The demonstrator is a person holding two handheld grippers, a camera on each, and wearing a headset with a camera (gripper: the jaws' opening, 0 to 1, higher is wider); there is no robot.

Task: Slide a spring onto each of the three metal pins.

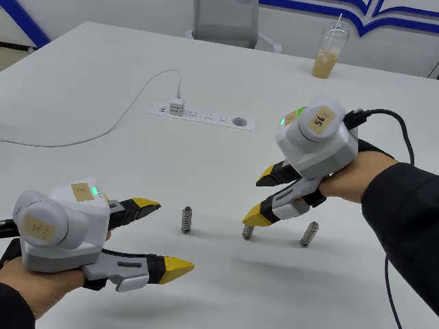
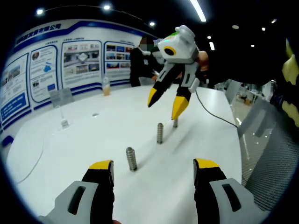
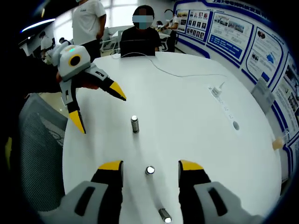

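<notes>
Three springs stand on the white counter (image 1: 103, 82): left spring (image 1: 186, 219), middle spring (image 1: 247, 232), right spring (image 1: 309, 234), which is tilted. Two tools, both wide and empty: left tool (image 1: 168, 234) near left spring, right tool (image 1: 255, 201) just over middle spring. Sticker (image 1: 319, 120) on right tool reads roughly "95". Right gripper view adds a shiny pin top (image 3: 150, 170) and a seated person (image 3: 140, 35).

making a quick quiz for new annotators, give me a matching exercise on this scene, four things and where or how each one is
Things
1 left tool
2 right tool
3 power strip
4 cup

Place or state
a holds a tan drink, far edge of the table
b open, one tip by the middle pin
c mid-table, white plug in it
d open, low on the near left

Pairs: 1-d, 2-b, 3-c, 4-a
</notes>
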